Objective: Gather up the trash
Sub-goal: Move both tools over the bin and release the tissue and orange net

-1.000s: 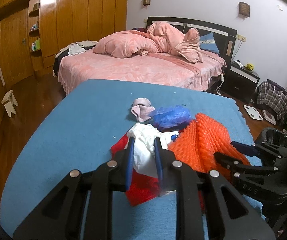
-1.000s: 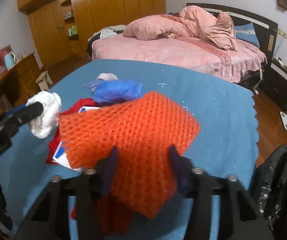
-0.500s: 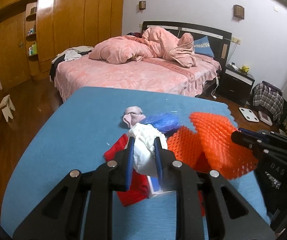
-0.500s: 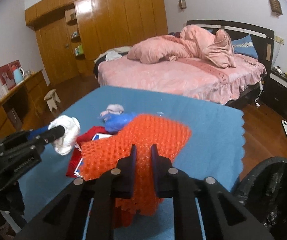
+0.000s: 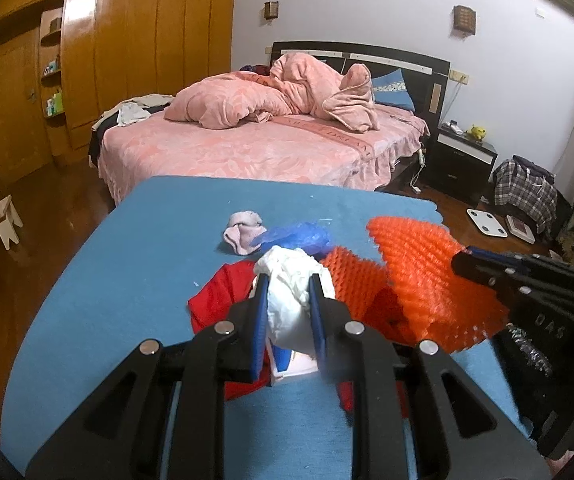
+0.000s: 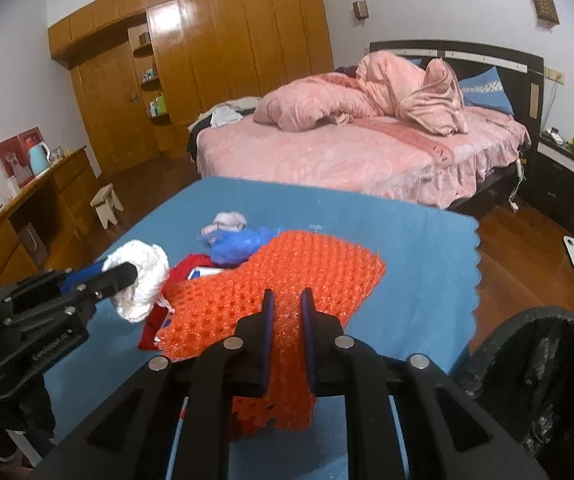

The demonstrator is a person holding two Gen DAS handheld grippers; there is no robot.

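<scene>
My left gripper is shut on a crumpled white tissue wad, held above the blue table; it also shows in the right wrist view. My right gripper is shut on an orange foam net, lifted off the table; the net also shows in the left wrist view. On the table lie a red wrapper, a blue plastic bag, a pink crumpled wad and a white-and-blue packet.
A black bin with a black liner stands at the table's right edge. A pink bed is beyond the table. A nightstand, a white scale and a small stool stand on the wooden floor.
Both grippers have risen with their loads. The orange net has come up off the table, and my right gripper has shut tighter on it. The tissue wad stays clamped in my left gripper.
</scene>
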